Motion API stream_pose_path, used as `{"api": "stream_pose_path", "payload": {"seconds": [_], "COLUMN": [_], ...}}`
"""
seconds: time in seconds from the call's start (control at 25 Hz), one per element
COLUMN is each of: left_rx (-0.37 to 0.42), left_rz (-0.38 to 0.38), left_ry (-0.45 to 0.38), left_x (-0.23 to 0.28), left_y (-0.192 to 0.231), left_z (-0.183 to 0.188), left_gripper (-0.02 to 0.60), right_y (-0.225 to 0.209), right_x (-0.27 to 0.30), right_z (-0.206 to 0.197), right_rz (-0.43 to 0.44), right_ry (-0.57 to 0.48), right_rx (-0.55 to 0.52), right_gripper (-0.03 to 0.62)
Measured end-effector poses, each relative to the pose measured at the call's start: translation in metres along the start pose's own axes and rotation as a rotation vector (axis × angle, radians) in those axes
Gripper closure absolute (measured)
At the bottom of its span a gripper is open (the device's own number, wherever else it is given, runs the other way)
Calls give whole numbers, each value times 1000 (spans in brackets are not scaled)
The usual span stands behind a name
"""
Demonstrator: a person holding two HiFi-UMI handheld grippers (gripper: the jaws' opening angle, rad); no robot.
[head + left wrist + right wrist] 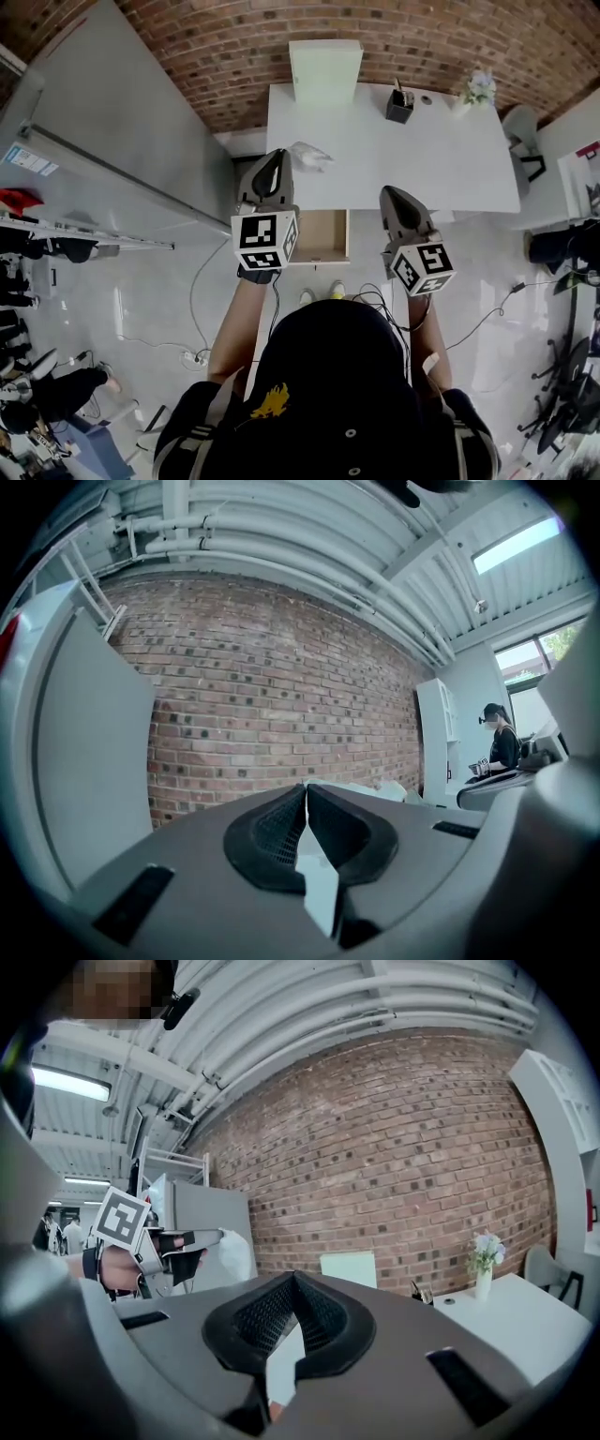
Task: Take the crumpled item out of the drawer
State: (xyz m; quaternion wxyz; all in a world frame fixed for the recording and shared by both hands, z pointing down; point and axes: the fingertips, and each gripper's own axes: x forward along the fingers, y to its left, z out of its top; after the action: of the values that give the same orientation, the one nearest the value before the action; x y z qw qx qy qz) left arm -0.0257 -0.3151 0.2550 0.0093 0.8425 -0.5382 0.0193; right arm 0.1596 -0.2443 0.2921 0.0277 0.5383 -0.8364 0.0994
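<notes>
A crumpled white item (312, 156) hangs at the tip of my left gripper (278, 155), which is shut on it and held above the table's left end. In the right gripper view the left gripper (187, 1246) pinches the crumpled item (234, 1252) in the air. In the left gripper view its pads (281, 822) meet, and white folds of the crumpled item (361, 787) show just past them. The open drawer (319, 234) sits below the table edge, and its tan inside looks bare. My right gripper (392, 194) hovers to the drawer's right, shut with nothing in it (294, 1277).
The white table (450, 159) carries a pale green box (325, 70), a black pen holder (399, 103) and a small vase of flowers (478, 89). A grey panel (122, 122) leans at the left. Cables (375, 300) lie on the floor. A chair (525, 131) stands at the right.
</notes>
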Motion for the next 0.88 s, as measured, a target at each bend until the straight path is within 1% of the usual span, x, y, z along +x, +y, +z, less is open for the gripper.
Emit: {"api": "stream_pose_path", "payload": {"seconds": [0.28, 0.56, 0.68, 0.88], "left_rx": [26, 12, 7, 4], "left_rz": [-14, -22, -23, -28], "left_ry": [-34, -45, -47, -21], "left_x": [-9, -10, -10, -6], "left_y": [-4, -6, -8, -9], "left_z": [17, 21, 19, 8], "left_gripper": [557, 557, 557, 557], "right_y": [2, 7, 6, 6], "right_x": [-5, -9, -12, -13], "right_z": [7, 15, 17, 19], "right_rz": [-20, -23, -25, -35], "right_ry": [-9, -17, -22, -27], "right_rx": [-21, -68, -81, -77], "right_gripper": [569, 569, 569, 569]}}
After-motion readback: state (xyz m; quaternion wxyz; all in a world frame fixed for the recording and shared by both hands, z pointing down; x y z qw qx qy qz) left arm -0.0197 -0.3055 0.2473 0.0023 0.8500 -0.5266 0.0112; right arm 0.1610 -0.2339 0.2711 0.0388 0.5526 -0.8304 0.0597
